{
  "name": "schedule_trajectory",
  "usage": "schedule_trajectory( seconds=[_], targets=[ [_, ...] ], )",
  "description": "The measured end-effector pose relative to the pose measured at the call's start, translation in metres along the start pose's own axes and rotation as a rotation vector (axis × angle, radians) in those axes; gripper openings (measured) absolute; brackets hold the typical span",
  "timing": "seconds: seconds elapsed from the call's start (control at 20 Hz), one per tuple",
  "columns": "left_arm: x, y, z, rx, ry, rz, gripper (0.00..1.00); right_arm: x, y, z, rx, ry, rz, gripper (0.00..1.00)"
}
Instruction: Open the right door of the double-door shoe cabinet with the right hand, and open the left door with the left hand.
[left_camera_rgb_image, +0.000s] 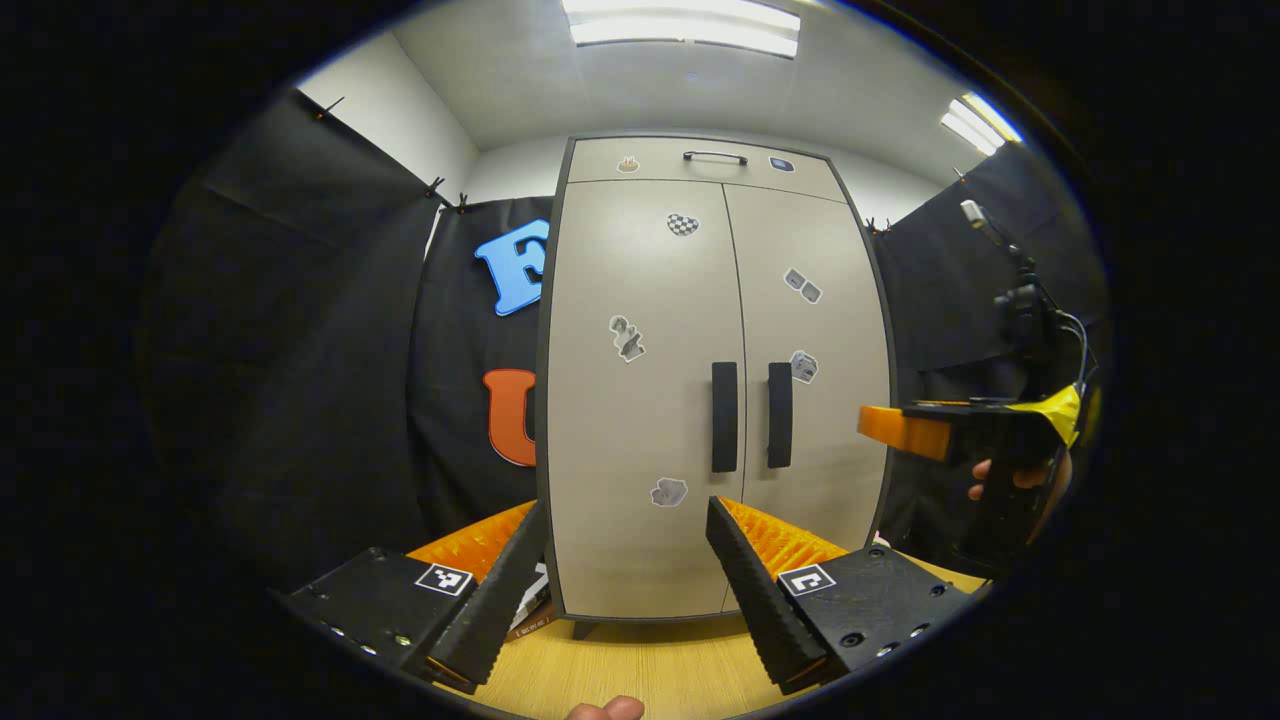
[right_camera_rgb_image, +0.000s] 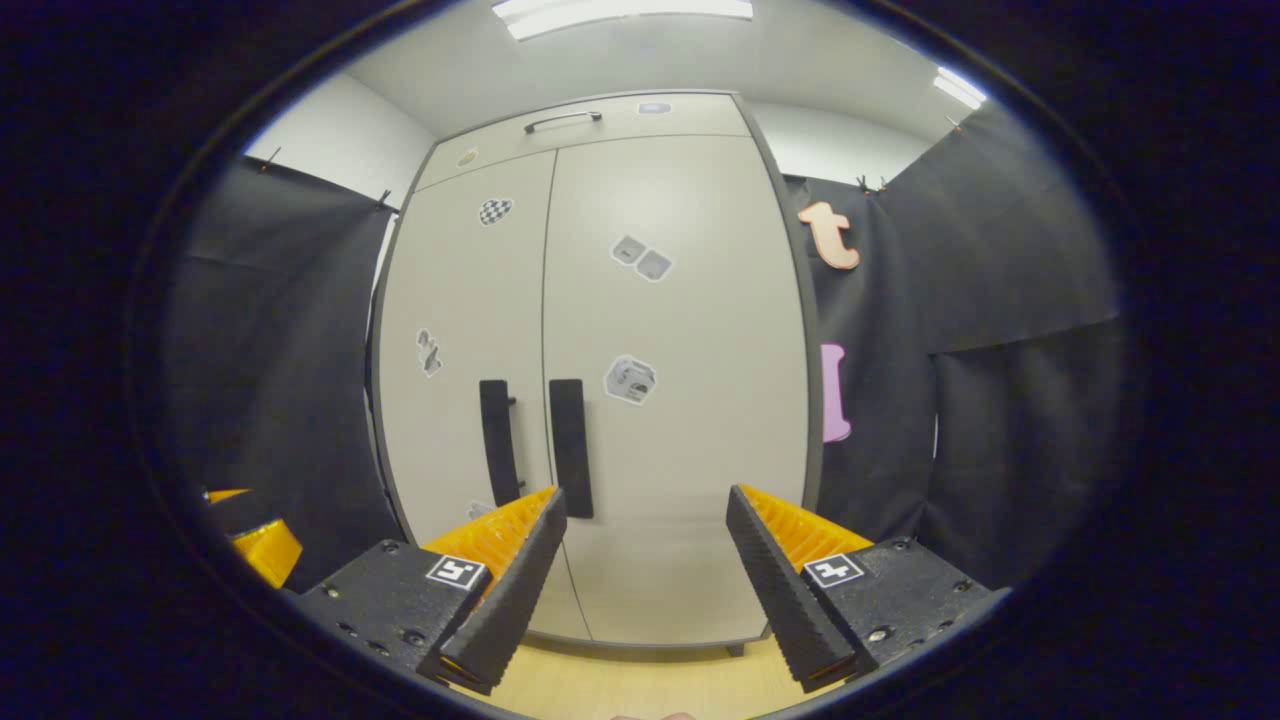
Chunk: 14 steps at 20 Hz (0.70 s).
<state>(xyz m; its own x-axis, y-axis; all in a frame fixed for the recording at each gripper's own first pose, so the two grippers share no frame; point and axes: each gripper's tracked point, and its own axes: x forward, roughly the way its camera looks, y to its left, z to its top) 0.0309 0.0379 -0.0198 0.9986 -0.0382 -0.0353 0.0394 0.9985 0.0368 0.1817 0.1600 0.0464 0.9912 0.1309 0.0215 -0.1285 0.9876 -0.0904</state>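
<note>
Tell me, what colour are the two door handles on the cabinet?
Black. Both door handles stand out against the beige cabinet, best in the left gripper view.

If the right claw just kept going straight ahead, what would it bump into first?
Probably the cabinet's right door, to the right of its handle. The open right claw has nothing between it and the door, though depth is unclear.

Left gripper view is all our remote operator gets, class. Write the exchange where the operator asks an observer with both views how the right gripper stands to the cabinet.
Operator: I see the right gripper sideways. Are its jaws apart?
Observer: Yes; in the right gripper view both fingers stand wide apart, holding nothing.
Operator: What does it face?
Observer: The right door, with the right handle just above its left-side finger, untouched.
Operator: What's beyond the cabinet's right edge?
Observer: Black cloth wall.
</note>
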Motion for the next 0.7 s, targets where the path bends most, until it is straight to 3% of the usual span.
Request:
schedule_trajectory(
  seconds=[0.3,0.7],
  targets=[
    [-0.027,0.004,-0.021,0.009,0.049,-0.009,0.95,0.078,0.029,0.001,-0.036,0.024,-0.017,0.98],
    [-0.031,0.022,-0.035,-0.024,0.085,0.005,0.95,0.117,0.040,-0.020,-0.014,0.090,-0.049,0.96]
  ],
)
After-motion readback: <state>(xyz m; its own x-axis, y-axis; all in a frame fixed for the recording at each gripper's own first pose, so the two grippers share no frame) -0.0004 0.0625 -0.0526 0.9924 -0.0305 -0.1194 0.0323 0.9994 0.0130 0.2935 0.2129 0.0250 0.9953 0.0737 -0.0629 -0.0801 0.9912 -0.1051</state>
